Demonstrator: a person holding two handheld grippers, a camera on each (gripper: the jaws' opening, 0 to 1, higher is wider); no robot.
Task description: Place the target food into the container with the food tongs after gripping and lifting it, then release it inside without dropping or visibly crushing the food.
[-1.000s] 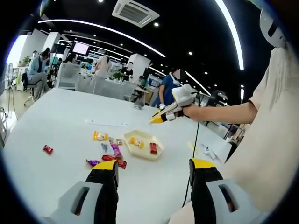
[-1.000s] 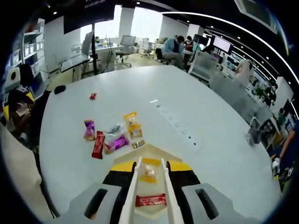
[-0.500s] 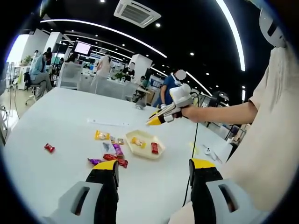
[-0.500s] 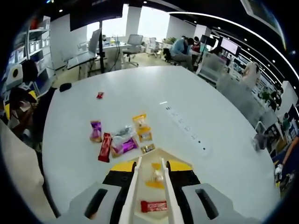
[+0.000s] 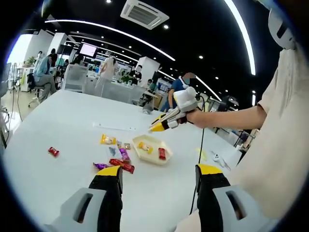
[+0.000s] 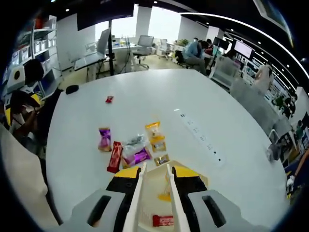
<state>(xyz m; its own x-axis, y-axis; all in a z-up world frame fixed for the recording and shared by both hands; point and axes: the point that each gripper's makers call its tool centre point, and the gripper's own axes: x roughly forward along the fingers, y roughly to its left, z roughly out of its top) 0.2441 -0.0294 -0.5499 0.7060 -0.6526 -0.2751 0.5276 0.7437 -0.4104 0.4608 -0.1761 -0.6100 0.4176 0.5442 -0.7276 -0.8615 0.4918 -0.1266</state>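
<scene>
A wide white worktop (image 6: 145,96) carries a loose cluster of wrapped snacks and a shallow cream tray (image 5: 149,151) with angled sides. In the left claw view, the right claw (image 5: 155,127) reaches in from the right, carrying pale food tongs (image 6: 153,193) whose two slim blades point down at the tray's near rim. The blades sit close together with a narrow gap, and nothing shows between their tips, so the right claw is clamped around the tongs. The left claw (image 5: 157,181) waits low over the worktop, its jaws spread apart and empty.

Inside the tray lie a yellow-wrapped piece (image 5: 143,147) and a red-wrapped bar (image 5: 161,153). Still on the worktop sit a glossy red bar (image 6: 115,157), a purple packet (image 6: 104,139), a crinkled purple and clear packet (image 6: 136,153), an orange-yellow pouch (image 6: 156,137) and a lone red sweet (image 6: 109,99) well apart.

The wrappers look slick and thin. Likely risks: a packet sliding from the smooth blades if pinched at its edge, or soft contents being squashed by too hard a squeeze
</scene>
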